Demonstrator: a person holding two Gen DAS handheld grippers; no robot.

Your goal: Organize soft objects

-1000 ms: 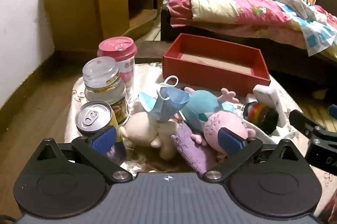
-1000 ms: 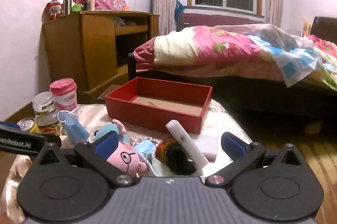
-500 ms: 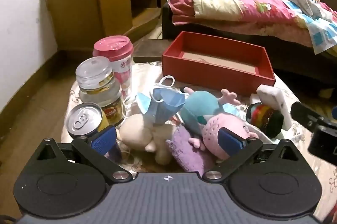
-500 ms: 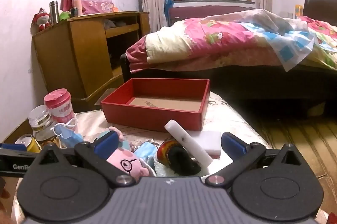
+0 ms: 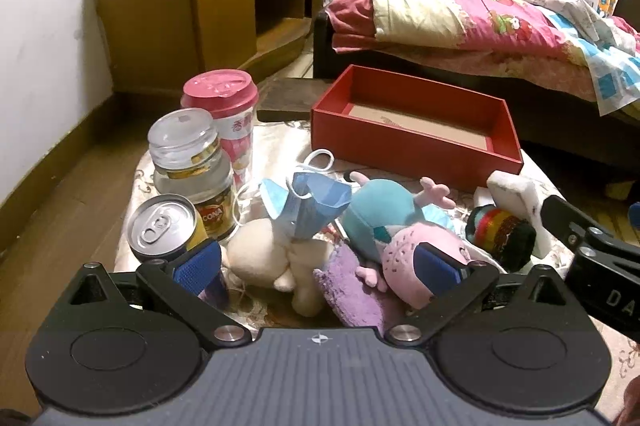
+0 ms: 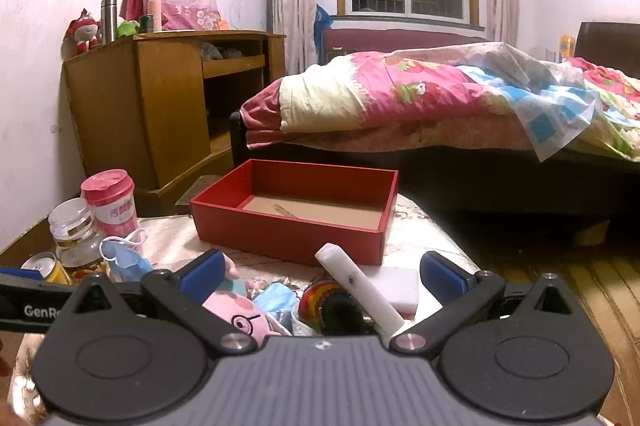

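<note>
Soft pile: a heap of soft things lies on the cloth-covered low table (image 5: 280, 141), in front of the red box.
Pink pig plush (image 5: 416, 258): lies on its side at the near edge of the pile, its teal body (image 5: 380, 209) stretching toward the box; the right wrist view shows its face with round glasses (image 6: 248, 318).
Cream plush (image 5: 268, 254): just left of the pig, touching a purple fuzzy cloth (image 5: 352, 294) that lies between the two.
Blue face mask (image 5: 312, 201): crumpled and propped on top of the cream plush, ear loops sticking up.
Striped ball (image 5: 500, 230): rainbow-and-black knit thing to the right of the pig, with a white sponge block (image 5: 520, 197) leaning beside it.
Red box (image 5: 416, 129): open, shallow, cardboard floor bare, at the far side of the table beyond the pile.
Left gripper (image 5: 316, 266): fingers spread wide, holding nothing; it hangs low over the near side of the pile, blue pads to either side of the cream plush and the pig.
Right gripper (image 6: 320, 274): also spread wide and empty, poised above the striped ball and sponge.
Hard things: a drink can (image 5: 164, 230), a glass jar (image 5: 192, 169) and a pink-lidded cup (image 5: 224, 113) stand together at the table's left side.
Room: a bed with a pink quilt (image 6: 440, 97) behind the table, a wooden cabinet (image 6: 160, 105) against the left wall.
</note>
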